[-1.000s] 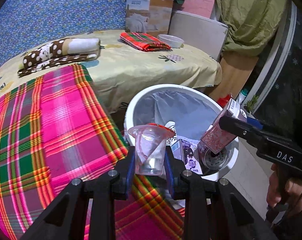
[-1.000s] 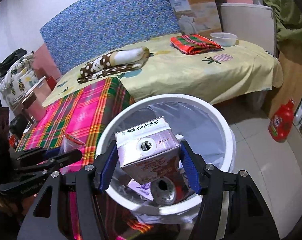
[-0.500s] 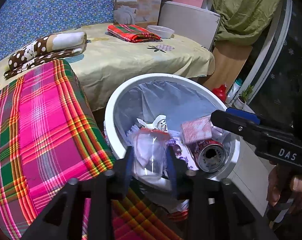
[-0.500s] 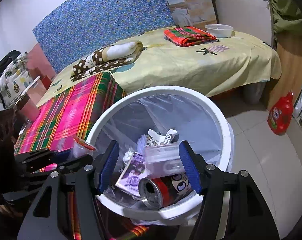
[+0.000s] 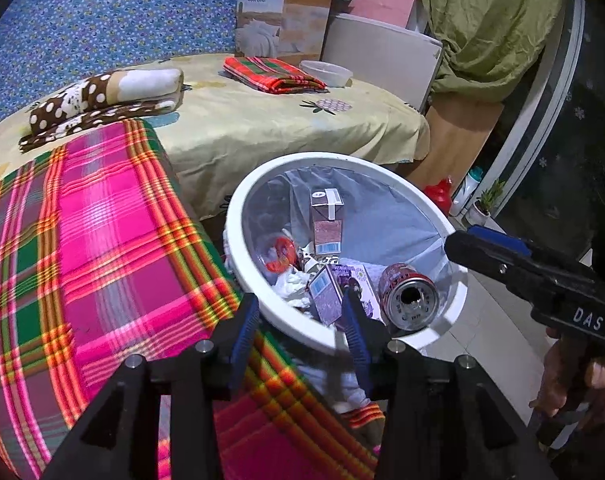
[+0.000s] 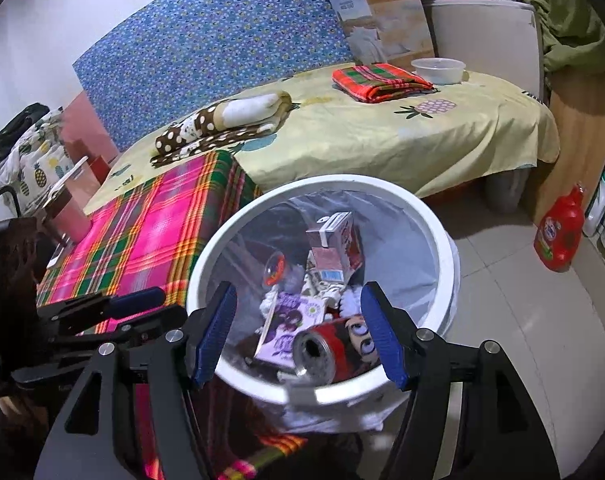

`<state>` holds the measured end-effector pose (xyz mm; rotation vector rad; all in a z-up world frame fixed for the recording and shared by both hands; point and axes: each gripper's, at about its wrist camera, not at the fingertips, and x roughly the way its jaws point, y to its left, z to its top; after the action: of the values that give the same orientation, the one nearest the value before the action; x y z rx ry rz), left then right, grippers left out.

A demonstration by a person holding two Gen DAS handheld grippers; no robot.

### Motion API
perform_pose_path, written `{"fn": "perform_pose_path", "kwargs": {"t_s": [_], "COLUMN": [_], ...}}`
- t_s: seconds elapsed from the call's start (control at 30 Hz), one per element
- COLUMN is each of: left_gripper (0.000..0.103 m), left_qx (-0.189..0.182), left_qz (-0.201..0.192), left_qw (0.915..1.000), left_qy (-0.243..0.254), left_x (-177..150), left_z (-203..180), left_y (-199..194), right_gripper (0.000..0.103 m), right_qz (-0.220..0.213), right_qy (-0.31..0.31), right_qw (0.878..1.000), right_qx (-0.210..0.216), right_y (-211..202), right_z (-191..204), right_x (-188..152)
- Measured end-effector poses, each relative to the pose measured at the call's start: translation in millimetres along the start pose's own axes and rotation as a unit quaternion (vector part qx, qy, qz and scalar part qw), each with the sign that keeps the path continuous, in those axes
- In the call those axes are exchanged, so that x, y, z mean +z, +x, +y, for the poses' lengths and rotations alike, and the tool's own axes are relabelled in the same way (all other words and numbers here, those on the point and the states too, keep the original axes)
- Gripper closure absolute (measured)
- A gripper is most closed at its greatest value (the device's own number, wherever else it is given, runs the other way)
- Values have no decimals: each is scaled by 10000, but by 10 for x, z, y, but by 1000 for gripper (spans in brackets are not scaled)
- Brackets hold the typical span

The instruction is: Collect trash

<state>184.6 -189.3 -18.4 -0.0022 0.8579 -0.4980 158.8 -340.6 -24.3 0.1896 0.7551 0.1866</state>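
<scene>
The left tongs (image 5: pixel 300 320) stand spread with nothing between the blue pads, poised at the near rim of the white bin (image 5: pixel 238 216), which sits just right of the pink plaid counter (image 5: pixel 94 240). The right tongs (image 6: pixel 298 334) are likewise wide apart and hold nothing, framing the same bin (image 6: pixel 442 240) from its near side. Inside the clear liner lies the trash: a brown drink carton (image 5: pixel 326 220) propped upright against the far wall, a red can (image 5: pixel 408 300) on its side with its open mouth toward the near rim, a purple printed box (image 6: pixel 288 330) beside it, a crumpled clear cup with a red rim (image 5: pixel 280 254) to the left, and white crumpled paper partly buried beneath them. The bin's near rim hides what lies lowest. Beyond the bin stands a bed with a yellow sheet (image 6: pixel 382 136), carrying a spotted brown blanket (image 6: pixel 222 124), a folded red plaid cloth (image 6: pixel 380 80) and a plastic bowl (image 6: pixel 438 70). A red bottle (image 6: pixel 560 232) stands on the floor at far right.
</scene>
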Motion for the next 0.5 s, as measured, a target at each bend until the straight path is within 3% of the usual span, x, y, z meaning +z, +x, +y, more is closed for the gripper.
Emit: {"fn": "perform_pose_path", "kwargs": {"t_s": [0.5], "left_gripper": [57], "left_qx": [461], "left_qz": [-428], "left_qw": [9976], "left_qy": [-275], "left_x": [-345], "left_z": [152], "left_y": [-646], "right_gripper": [37], "right_qz": [-132], "right_qy": [-448], "right_qw": [9987], "right_qx": [217], "right_y": [-281], "right_z": [537], "right_x": [-214]}}
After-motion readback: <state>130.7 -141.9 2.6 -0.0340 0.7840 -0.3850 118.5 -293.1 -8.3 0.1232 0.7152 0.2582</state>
